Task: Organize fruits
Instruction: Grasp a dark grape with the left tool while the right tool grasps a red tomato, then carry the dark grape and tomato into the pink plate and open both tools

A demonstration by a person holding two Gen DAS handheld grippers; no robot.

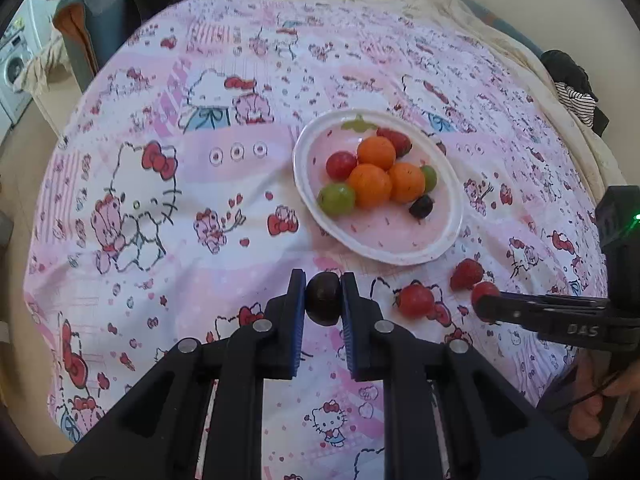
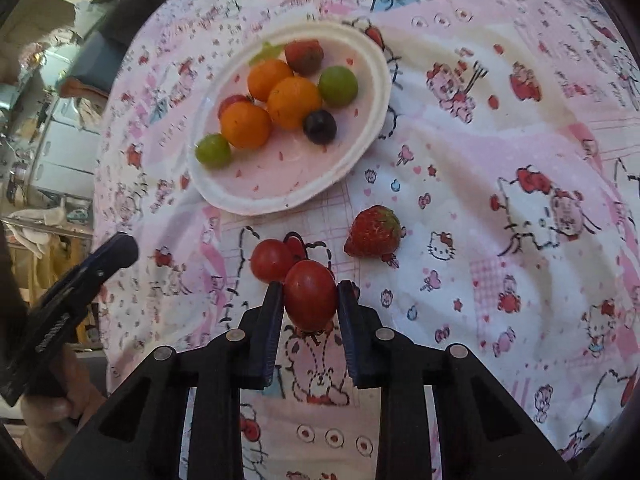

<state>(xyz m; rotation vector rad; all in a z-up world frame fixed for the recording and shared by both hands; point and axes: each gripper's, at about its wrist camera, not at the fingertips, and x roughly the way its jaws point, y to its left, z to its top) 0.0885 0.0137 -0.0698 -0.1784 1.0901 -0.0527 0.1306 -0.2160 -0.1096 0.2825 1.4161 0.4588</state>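
Left gripper (image 1: pixel 323 300) clamps a dark grape (image 1: pixel 323 298); right gripper (image 2: pixel 310 298) clamps a cherry tomato (image 2: pixel 310 300). Both picks look done, so next I carry each over the plate (image 1: pixel 400 254) and release.

A pink cartoon-cat sheet (image 1: pixel 208 208) covers the bed. Beyond its far left corner stands a washing machine (image 1: pixel 14 68); a plain pale wall (image 1: pixel 540 0) rises behind, daylight soft.

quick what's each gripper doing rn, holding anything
Left gripper: shut on a dark grape.
Right gripper: shut on a red cherry tomato.
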